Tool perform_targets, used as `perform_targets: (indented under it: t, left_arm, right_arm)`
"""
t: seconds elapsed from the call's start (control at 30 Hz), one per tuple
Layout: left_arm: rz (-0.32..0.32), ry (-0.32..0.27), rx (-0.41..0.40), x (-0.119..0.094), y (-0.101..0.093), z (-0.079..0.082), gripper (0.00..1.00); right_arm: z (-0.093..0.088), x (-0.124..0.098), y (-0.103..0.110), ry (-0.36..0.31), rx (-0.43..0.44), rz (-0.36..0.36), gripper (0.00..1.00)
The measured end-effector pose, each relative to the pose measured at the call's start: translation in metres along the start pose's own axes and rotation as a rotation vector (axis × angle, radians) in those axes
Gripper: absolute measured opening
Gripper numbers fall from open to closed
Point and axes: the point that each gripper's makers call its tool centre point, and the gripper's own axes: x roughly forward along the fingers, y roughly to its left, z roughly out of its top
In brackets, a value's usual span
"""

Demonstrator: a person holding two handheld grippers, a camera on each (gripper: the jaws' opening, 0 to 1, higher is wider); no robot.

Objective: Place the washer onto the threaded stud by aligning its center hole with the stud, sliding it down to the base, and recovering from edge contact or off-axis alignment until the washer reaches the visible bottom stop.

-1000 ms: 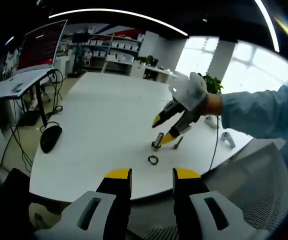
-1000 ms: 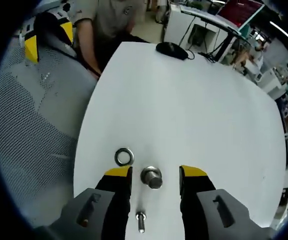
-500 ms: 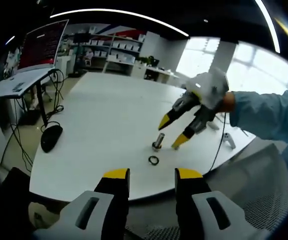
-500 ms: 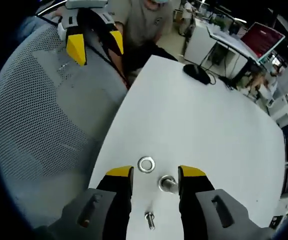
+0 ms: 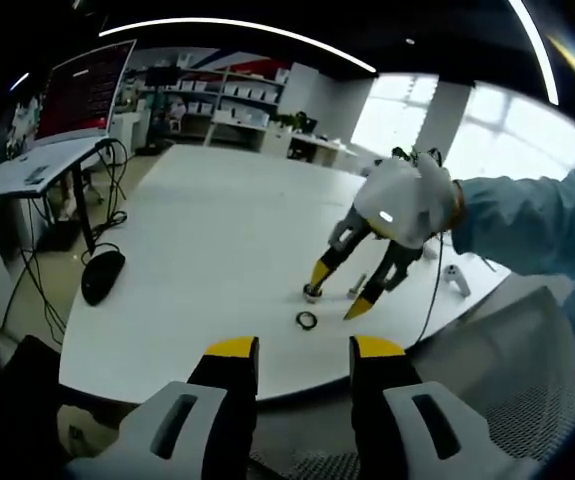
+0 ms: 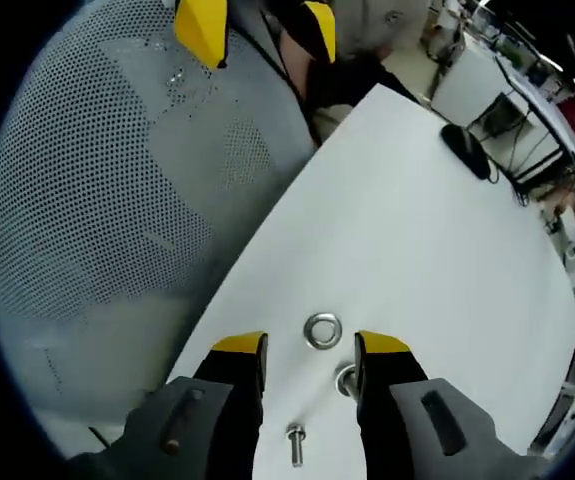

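Your right claw (image 6: 309,352) hangs wide apart and empty over the desk (image 6: 447,250), the washer (image 6: 322,330) lying flat between its tips. The stud (image 6: 346,380) stands by its right tip. Your left claw (image 5: 294,352) is apart and empty too.

The washer (image 6: 323,331) is a flat silver metal ring with a round center hole, lying flat on my white table (image 6: 447,260). In my left gripper view it reads as a small dark ring (image 5: 306,320). The stud (image 6: 346,380) stands upright just beside it, silver and bare; the two look close but apart.
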Motion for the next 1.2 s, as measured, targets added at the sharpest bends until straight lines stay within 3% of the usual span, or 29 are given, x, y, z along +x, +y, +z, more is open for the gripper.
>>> perform_targets:
  t: [0.47,1.0,1.2]
  left_arm:
    - [-0.001,-0.003,-0.003,0.000,0.000,0.001,0.35]
    - [-0.003,-0.009,-0.007,0.000,0.000,0.001,0.36]
    - [-0.004,-0.011,-0.008,0.000,0.000,0.001,0.36]
  right_arm:
    - [-0.009,0.032,-0.001,0.081,-0.058,0.052,0.37]
    - [-0.004,0.047,0.000,0.084,-0.056,0.078,0.37]
    - [-0.010,0.051,-0.006,0.096,-0.057,0.071,0.37]
